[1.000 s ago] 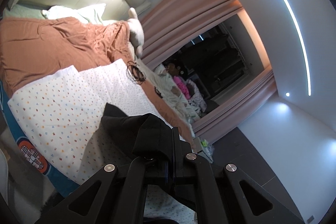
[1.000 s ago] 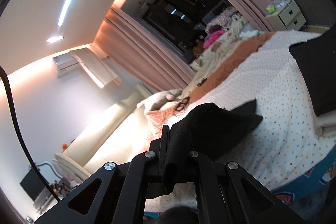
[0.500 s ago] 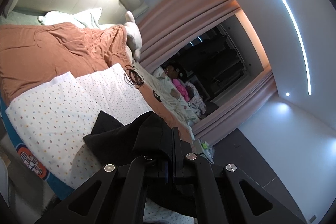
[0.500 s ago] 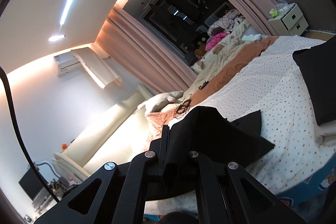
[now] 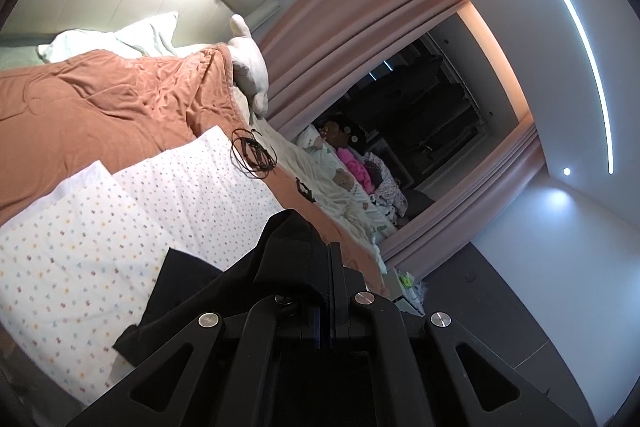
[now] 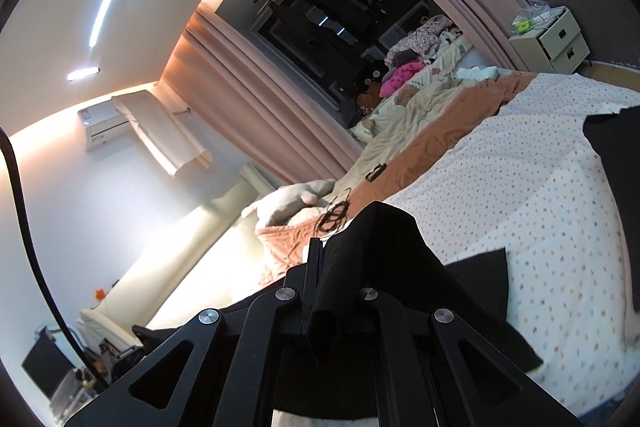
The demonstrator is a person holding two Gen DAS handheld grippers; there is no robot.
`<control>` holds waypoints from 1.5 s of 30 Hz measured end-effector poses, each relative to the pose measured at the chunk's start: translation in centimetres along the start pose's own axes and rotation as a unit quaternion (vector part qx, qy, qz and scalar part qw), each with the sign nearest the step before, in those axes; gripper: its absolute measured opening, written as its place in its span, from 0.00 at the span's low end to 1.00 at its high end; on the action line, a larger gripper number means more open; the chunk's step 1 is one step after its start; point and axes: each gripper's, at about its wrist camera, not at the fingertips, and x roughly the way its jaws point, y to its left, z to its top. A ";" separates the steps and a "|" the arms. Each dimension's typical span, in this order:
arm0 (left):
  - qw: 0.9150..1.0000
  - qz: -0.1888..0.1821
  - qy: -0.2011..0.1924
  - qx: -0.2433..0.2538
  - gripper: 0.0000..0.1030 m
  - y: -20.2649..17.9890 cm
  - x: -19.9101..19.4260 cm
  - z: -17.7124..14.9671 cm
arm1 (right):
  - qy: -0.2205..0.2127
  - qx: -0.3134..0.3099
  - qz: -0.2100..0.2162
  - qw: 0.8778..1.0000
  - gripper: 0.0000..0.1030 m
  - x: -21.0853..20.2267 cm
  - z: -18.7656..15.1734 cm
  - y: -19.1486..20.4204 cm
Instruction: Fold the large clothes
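A black garment (image 5: 208,291) hangs from my left gripper (image 5: 330,255), which is shut on a bunched edge of it above the dotted white sheet (image 5: 80,227). In the right wrist view the same black garment (image 6: 404,267) is pinched in my right gripper (image 6: 320,251), its cloth draping over the right finger and trailing onto the dotted sheet (image 6: 540,195). Another patch of black cloth (image 6: 620,163) lies at the right edge of the bed; whether it belongs to the held garment I cannot tell.
An orange quilt (image 5: 100,107) covers the head of the bed, with white pillows (image 5: 120,43) and a pale plush toy (image 5: 250,63). A coil of black cable (image 5: 252,155) lies on the bed. Loose clothes (image 6: 412,67) pile along the far side. A white nightstand (image 6: 554,41) stands beyond.
Both grippers have drawn back along the bed with the black garment, so more dotted sheet shows ahead. The garment's lower corner has slid across the sheet with them. Both stay shut.
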 end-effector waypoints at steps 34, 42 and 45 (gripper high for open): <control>0.978 0.172 0.116 -0.014 0.01 15.0 27.5 -3.4 | 0.125 0.058 -0.116 0.984 0.04 22.0 -1.1 -16.6; 0.967 0.213 0.135 -0.018 0.03 17.1 31.5 -3.7 | 0.140 0.053 -0.177 0.973 0.69 25.4 -1.5 -18.3; 0.967 0.203 0.153 -0.013 0.26 16.7 32.2 -3.9 | 0.115 0.038 -0.169 0.978 0.85 24.7 -1.0 -17.7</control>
